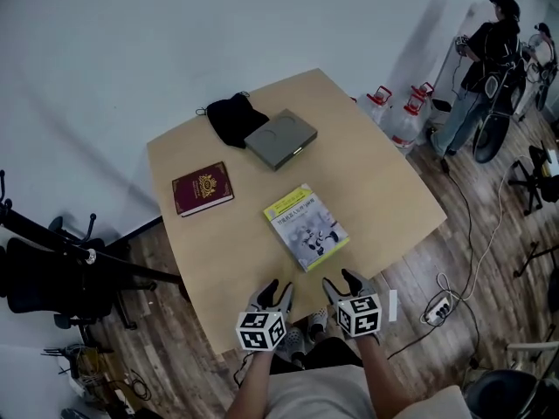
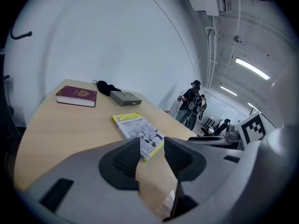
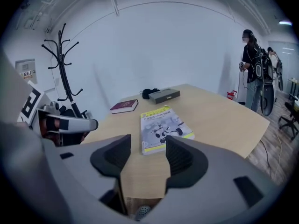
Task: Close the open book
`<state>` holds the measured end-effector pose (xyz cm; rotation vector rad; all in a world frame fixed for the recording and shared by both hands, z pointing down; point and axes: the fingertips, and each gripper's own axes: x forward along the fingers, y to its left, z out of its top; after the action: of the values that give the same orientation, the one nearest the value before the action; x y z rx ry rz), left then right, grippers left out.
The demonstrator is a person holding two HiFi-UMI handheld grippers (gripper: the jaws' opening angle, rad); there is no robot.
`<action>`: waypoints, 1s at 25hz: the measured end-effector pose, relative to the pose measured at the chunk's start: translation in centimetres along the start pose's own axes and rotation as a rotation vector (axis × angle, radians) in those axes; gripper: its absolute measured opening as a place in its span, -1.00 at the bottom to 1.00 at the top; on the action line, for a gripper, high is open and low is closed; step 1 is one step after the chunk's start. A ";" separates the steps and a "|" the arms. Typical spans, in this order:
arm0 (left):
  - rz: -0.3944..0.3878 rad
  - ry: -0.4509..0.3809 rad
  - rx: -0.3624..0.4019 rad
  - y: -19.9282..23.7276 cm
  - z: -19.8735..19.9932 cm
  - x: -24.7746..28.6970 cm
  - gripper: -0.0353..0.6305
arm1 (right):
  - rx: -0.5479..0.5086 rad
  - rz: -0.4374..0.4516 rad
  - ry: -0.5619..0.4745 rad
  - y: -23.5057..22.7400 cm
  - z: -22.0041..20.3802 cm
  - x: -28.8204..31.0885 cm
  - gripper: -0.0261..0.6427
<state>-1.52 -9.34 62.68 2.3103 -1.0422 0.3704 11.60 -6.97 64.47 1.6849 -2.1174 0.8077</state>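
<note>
Lying flat and cover-up on the surface [image 1: 384,190], the yellow-and-white book [image 1: 306,227] is the task's thing. It sits near the middle, a bit toward the near edge, and is turned at a slant to that edge. The cover is down and the pages are stacked, with no leaf raised, so no open book shows anywhere. Judged from that, the closing looks done already.

The maroon book [image 1: 203,188] is also shut, off to the left and well apart from the yellow one. The grey box [image 1: 280,138] and black cloth [image 1: 234,117] lie just beside each other toward the far corner, out of the working area and likely just clutter.

The left gripper [image 2: 152,143] and right gripper [image 3: 148,143] are side by side at the near edge, near each other and short of the book, touching neither it nor anything else. Probably they are held clear because nothing is left to push or pinch.

Pose: both forearms come in from the bottom of the head view, with the marker cubes turned up toward the camera. Both grippers tilt forward and down toward the book.

The left fingers are apart and empty, with only bare surface and the book's near corner in the gap. The right fingers are also apart and empty, with the book's near end framed between them farther off.

A person stands in the background by the wall, not involved.
</note>
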 end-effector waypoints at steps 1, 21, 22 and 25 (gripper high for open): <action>-0.004 0.000 0.011 -0.1 -0.3 -0.4 -0.39 | 0.008 -0.006 -0.005 0.3 -0.3 -0.3 -0.19; -0.064 -0.090 0.124 -1.4 -0.7 -5.0 -0.76 | 0.013 -0.076 -0.151 6.5 -2.9 -5.3 -0.78; -0.071 -0.093 0.130 -1.6 -0.5 -5.2 -0.79 | 0.016 -0.077 -0.159 6.6 -2.8 -5.4 -0.80; -0.117 -0.079 0.161 -2.7 -0.5 -5.6 -0.83 | 0.021 -0.064 -0.169 7.0 -2.9 -5.7 -0.89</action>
<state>-3.17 -4.28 59.48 2.5346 -0.9389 0.3296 6.01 0.33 61.90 1.8823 -2.1576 0.6933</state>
